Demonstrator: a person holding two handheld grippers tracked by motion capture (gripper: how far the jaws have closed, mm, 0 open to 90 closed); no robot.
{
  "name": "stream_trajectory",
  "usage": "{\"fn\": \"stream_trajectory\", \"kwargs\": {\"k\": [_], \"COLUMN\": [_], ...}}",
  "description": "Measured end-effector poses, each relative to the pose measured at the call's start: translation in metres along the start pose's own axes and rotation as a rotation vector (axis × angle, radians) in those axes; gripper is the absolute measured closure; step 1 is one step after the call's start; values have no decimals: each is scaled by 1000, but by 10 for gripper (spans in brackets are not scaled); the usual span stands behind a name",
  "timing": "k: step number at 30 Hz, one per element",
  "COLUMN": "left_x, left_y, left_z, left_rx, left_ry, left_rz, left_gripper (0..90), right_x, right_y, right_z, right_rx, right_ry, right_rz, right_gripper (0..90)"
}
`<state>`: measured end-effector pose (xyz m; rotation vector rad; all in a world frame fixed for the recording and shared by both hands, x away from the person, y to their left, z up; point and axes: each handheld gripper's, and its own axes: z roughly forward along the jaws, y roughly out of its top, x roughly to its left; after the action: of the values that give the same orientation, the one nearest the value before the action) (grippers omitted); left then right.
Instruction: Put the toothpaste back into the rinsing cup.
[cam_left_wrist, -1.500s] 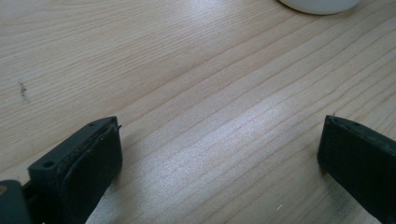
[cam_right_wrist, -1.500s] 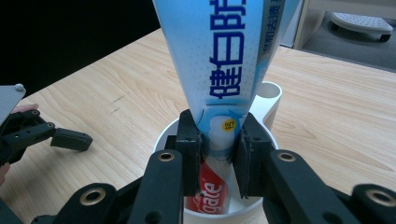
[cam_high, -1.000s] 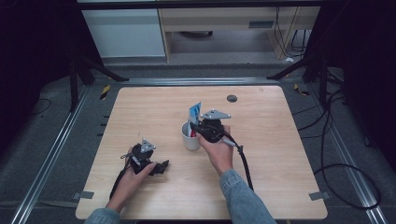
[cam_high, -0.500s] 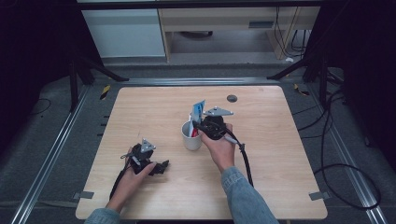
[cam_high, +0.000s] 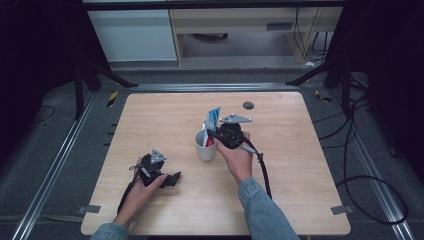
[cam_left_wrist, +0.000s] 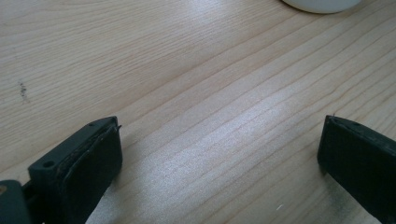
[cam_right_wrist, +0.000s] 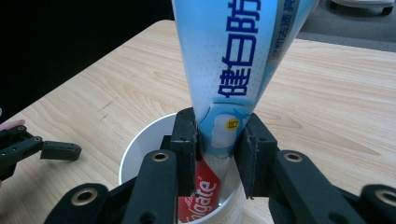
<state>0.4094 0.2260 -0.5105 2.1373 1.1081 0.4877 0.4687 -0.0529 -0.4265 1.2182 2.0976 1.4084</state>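
The wooden surface (cam_high: 165, 120) takes up the middle of the high view. At its centre stands my white cup (cam_high: 205, 147), and my right tool (cam_right_wrist: 218, 144) is pinched on a toothpaste tube (cam_right_wrist: 238, 60) standing upright in it, crimped end up. The tube's pale blue body carries large dark blue Chinese characters; lower down, inside the cup, a red band reads "Colgate". My left tool (cam_left_wrist: 219, 154) rests low on the surface at lower left of the high view, spread wide, nothing between its jaws.
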Motion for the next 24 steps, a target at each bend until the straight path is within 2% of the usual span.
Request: {"fn": "stream_trajectory", "kwargs": {"k": [24], "left_x": [0], "left_y": [0], "left_z": [0], "left_rx": [0], "left_ry": [0], "left_rz": [0], "left_gripper": [0], "right_x": [-2], "right_y": [0], "right_z": [-1], "right_rx": [-1], "right_ry": [-1], "right_rz": [5], "right_gripper": [674]}}
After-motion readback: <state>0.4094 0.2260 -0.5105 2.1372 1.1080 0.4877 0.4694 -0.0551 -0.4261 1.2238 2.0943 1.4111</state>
